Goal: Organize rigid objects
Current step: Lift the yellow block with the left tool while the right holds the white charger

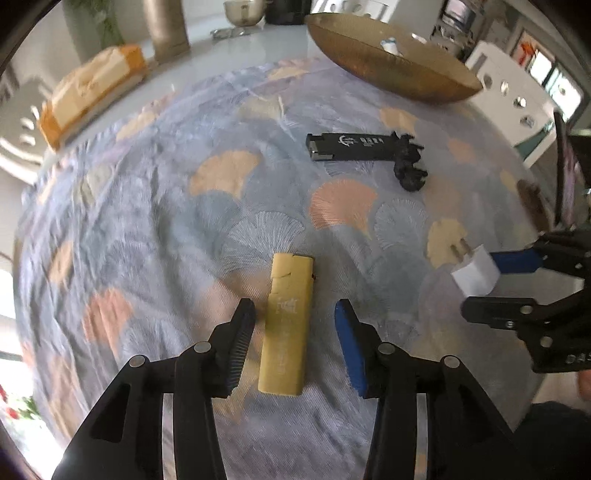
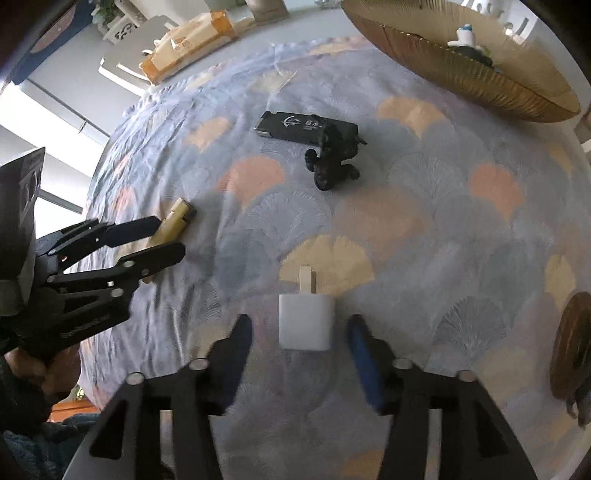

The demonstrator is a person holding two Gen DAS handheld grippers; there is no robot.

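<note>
A yellow lighter lies on the patterned cloth between the fingers of my open left gripper, not clamped. It also shows in the right wrist view beside the left gripper. A white plug adapter lies between the fingers of my open right gripper. In the left wrist view the adapter sits between the right gripper's fingers. A black lighter and a small black figurine lie further back, touching each other.
A large gold bowl stands at the back right with a small white item inside. A yellow-and-white box and a metallic vase stand at the back left. A brown round object lies at the right edge.
</note>
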